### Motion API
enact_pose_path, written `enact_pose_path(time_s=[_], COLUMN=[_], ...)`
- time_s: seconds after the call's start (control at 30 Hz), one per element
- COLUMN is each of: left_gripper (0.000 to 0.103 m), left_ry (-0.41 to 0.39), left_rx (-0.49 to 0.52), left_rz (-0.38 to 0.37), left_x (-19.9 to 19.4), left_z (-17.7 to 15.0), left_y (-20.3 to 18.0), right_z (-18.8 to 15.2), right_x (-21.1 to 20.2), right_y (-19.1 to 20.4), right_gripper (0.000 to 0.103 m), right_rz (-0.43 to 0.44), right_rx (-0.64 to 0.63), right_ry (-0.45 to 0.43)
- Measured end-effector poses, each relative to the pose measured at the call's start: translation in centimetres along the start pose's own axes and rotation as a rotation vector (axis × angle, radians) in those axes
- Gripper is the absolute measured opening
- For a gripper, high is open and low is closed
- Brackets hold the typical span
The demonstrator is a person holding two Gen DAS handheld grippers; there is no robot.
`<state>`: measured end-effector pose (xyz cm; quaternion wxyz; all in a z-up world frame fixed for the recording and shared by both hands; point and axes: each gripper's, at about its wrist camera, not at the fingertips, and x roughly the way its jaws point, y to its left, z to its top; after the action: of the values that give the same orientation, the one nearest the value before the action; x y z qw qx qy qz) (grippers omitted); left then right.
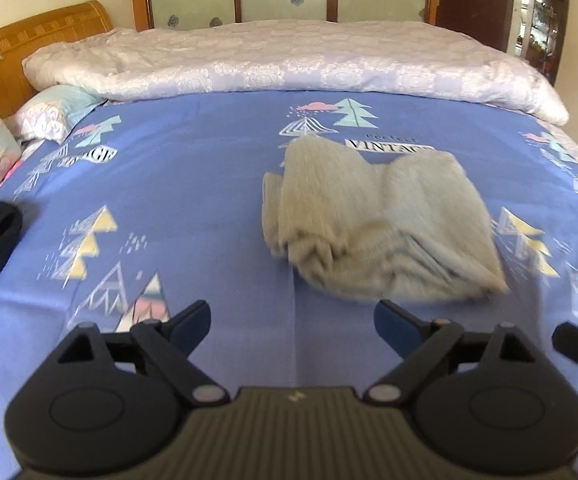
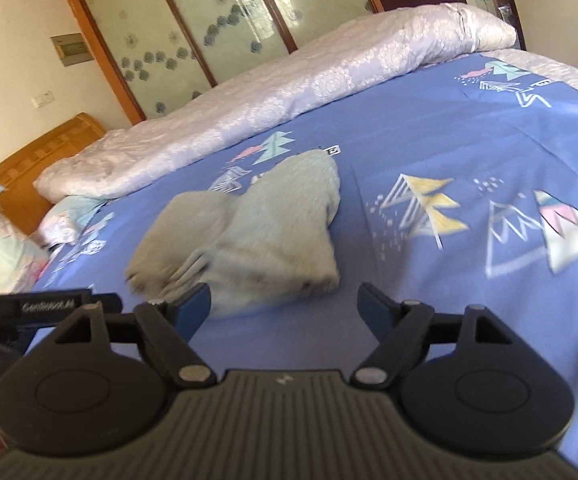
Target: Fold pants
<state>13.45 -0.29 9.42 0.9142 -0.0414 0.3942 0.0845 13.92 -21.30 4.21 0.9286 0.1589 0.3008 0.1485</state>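
pants point(image 1: 377, 224) lie in a folded bundle on the bed point(image 1: 193, 200); both grippers, left point(image 1: 292, 322) and right point(image 2: 284, 307), have fingers spread, holding nothing; folding looks about done.

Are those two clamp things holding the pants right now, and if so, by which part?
Nothing is held. The left gripper and the right gripper both stand open with only blue bedsheet between their fingers; the folded grey pants lie free on the bed.

Pants point(image 1: 377, 224) on bedsheet point(image 1: 193, 200), before quilt point(image 1: 289, 60)
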Motion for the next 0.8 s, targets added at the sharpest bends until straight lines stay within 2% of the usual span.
enact_pose_path(time_s=[0.13, 0.37, 0.6, 0.8], left_gripper=[0.092, 0.103, 0.103, 0.103], left_ry=[0.010, 0.010, 0.055, 0.039], left_rx=[-0.010, 0.004, -0.008, 0.012], left_rz=[-0.017, -0.037, -0.056, -0.064], left_x=[-3.0, -6.8, -8.5, -10.7], left_z=[-2.4, -6.1, -8.6, -10.2], left_y=[0.5, 0.7, 1.1, 1.1], right_z=[-2.4, -5.6, -7.4, -8.8], right_x=[-2.6, -5.7, -7.7, -8.9], right_y=[1.6, 2.8, 3.3, 4.3], right_gripper=[0.088, 0.090, 0.096, 0.102], right_rz=[0.013, 0.026, 0.033, 0.064], right_rx=[-0.014, 0.006, 0.048, 0.054], right_ry=[0.005, 0.060, 0.070, 0.091])
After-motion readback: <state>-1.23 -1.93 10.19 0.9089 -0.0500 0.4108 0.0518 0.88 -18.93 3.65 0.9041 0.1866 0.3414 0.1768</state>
